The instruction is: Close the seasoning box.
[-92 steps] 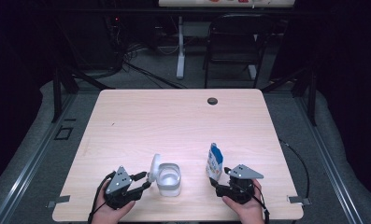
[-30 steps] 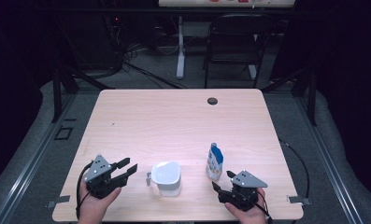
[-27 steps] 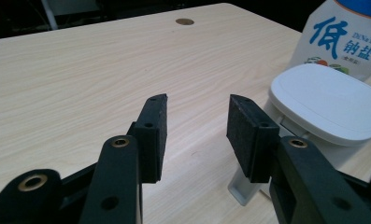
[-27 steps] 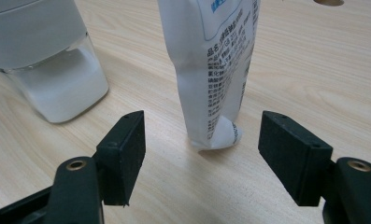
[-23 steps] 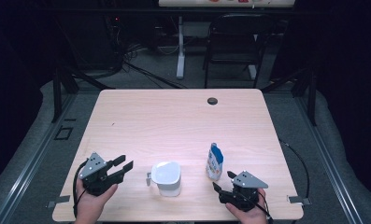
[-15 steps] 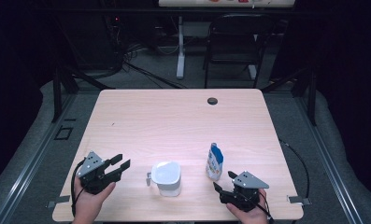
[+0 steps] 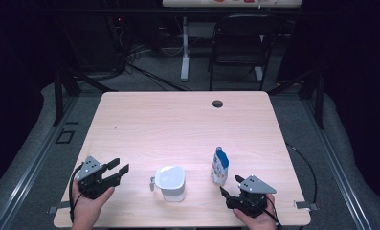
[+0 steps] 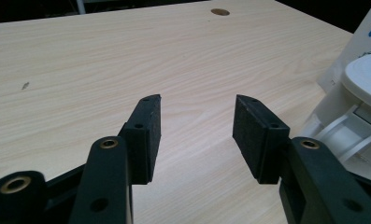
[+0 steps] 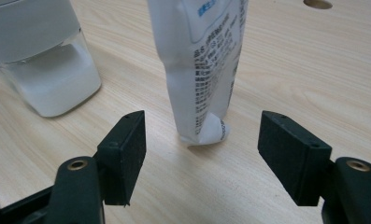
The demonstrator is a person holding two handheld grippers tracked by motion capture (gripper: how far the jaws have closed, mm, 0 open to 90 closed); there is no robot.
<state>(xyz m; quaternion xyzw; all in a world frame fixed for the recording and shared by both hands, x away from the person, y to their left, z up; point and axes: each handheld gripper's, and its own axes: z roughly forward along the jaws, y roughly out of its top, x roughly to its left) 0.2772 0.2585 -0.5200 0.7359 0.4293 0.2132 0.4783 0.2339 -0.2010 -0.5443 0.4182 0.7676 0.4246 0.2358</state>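
A white lidded container stands near the table's front edge with its lid down, and it also sits at the right in the left gripper view. To its right a blue-and-white pouch stands upright. My left gripper is well to the left of the container; its jaws have just been opening, with nothing between them. My right gripper rests open just in front of the pouch, which stands beyond the fingertips and untouched.
The wooden table has a round cable hole near its far edge. A dark chair and a desk leg stand on the floor beyond it. Cables trail from both grippers off the front edge.
Earlier the container's lid stood up beside my left gripper and my right gripper was at the pouch. Now the lid is down, and my left gripper has drawn left and opened wider.
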